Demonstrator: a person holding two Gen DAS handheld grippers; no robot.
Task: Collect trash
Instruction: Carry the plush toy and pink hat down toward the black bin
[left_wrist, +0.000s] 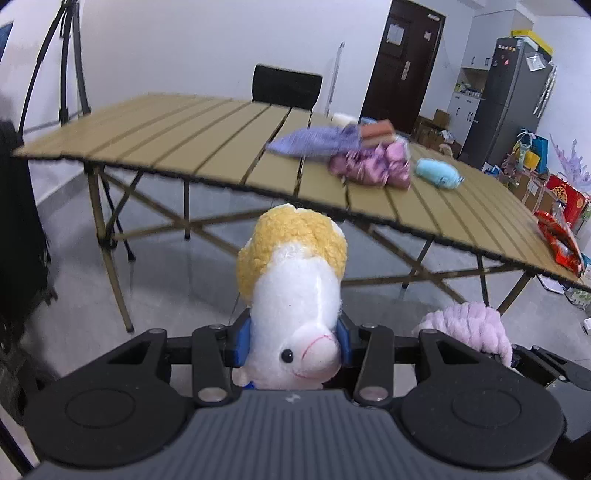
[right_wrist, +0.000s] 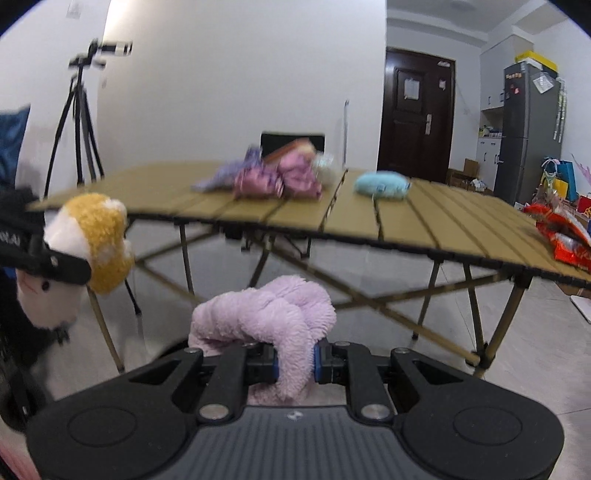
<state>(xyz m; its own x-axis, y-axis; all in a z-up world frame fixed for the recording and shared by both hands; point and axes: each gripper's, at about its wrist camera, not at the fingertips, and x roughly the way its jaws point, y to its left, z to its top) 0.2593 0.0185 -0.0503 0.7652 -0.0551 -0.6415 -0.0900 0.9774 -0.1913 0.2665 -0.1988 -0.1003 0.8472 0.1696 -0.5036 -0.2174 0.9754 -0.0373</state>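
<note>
My left gripper (left_wrist: 293, 345) is shut on a white plush toy with a yellow woolly top (left_wrist: 295, 291), held in the air in front of the table. The toy and the left gripper also show at the left of the right wrist view (right_wrist: 88, 236). My right gripper (right_wrist: 295, 360) is shut on a fluffy lilac plush (right_wrist: 269, 314), which also shows in the left wrist view (left_wrist: 469, 325). On the slatted tan table (right_wrist: 424, 225) lie purple wrappers and bags (right_wrist: 273, 181), a light blue plush (right_wrist: 382, 184) and a red snack packet (right_wrist: 561, 236) at the right edge.
A black chair (left_wrist: 286, 86) stands behind the table. A tripod (right_wrist: 79, 122) stands at the back left. A dark door (right_wrist: 417, 110), a grey fridge (right_wrist: 528, 129) and boxes and bags on the floor (left_wrist: 535, 173) are at the right. The table's folding legs (right_wrist: 480, 332) are ahead.
</note>
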